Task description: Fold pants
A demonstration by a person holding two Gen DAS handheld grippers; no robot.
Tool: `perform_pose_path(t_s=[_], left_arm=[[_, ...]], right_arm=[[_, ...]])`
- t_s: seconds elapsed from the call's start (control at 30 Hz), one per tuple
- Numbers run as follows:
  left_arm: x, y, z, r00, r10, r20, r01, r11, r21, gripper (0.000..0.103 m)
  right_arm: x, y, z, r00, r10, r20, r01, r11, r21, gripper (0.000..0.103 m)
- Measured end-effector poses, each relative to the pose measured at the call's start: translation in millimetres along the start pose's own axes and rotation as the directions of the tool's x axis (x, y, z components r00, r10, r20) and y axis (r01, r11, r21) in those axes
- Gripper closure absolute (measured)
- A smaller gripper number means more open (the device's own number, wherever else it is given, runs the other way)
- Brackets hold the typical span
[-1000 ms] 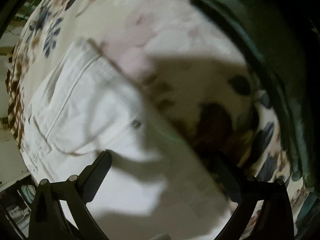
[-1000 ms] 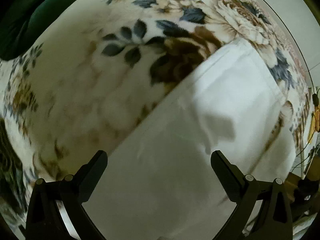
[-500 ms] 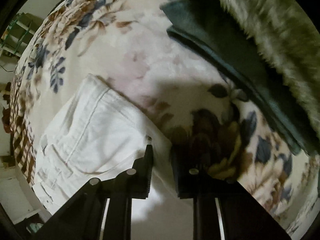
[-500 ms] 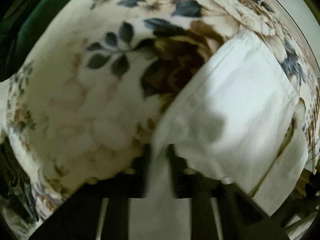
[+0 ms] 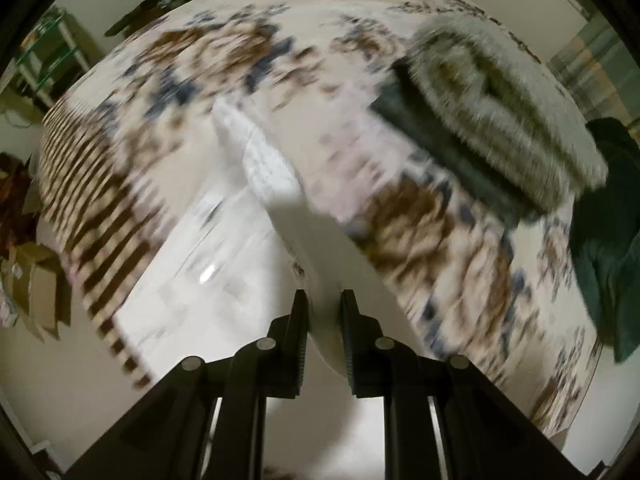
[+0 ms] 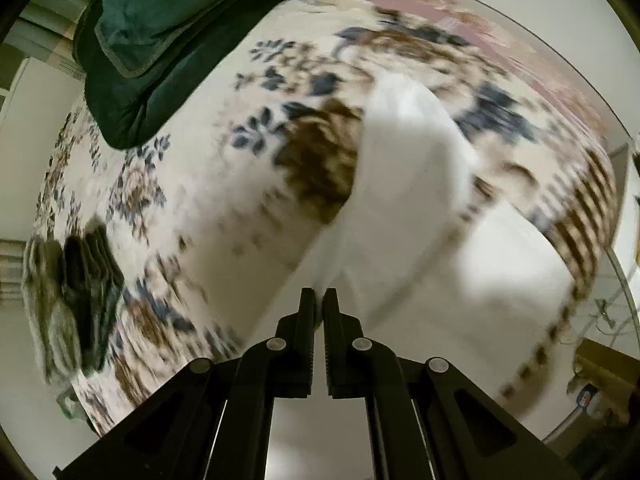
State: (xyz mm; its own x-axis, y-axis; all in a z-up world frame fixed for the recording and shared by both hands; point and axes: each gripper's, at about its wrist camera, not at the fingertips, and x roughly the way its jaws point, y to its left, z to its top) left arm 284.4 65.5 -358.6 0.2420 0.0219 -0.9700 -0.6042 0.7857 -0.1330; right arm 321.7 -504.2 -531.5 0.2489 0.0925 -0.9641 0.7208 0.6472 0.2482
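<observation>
Claws left [image 5: 323, 300] and right [image 6: 318, 296], each pinching white pants [image 6: 408, 184] above floral bedspread [image 6: 192, 208].

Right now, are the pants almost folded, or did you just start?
Just started. Done: both grippers have grabbed the white pants. The left gripper and right gripper each have their jaws pinched on an edge of the cloth. In hand: that edge is lifted off the flowery blanket. Left: lay it over and smooth it; no finished fold shows yet.
</observation>
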Motion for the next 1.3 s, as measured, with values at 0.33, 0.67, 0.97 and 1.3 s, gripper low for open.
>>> perform_pose_path(t_s=[0.33,0.67,0.97,1.3], left_arm=[[143,123,-75,0.969,0.117,-0.217,-0.143,0.984,-0.108,0.085],[98,109,-87,0.985,0.092,-0.147,-0.111,0.985,-0.129,0.052],[119,115,-69,0.986,0.128,-0.108,-0.143,0.979,-0.145,0.019],[122,129,-62,0.979,0.197,-0.057,-0.203,0.968,-0.149,0.099]], right_arm=[[44,-98,-79,0.974,-0.182,-0.138,0.165,0.978,-0.126,0.099],[19,-207,-69,0.978,0.017,-0.206,0.005,0.994,0.105,0.059],[31,-296,-12,0.995,0.096,-0.035,-0.075,0.917,0.391,0.056],[10,-282,-20,0.997,0.056,0.06,-0.072,0.947,0.312,0.099]])
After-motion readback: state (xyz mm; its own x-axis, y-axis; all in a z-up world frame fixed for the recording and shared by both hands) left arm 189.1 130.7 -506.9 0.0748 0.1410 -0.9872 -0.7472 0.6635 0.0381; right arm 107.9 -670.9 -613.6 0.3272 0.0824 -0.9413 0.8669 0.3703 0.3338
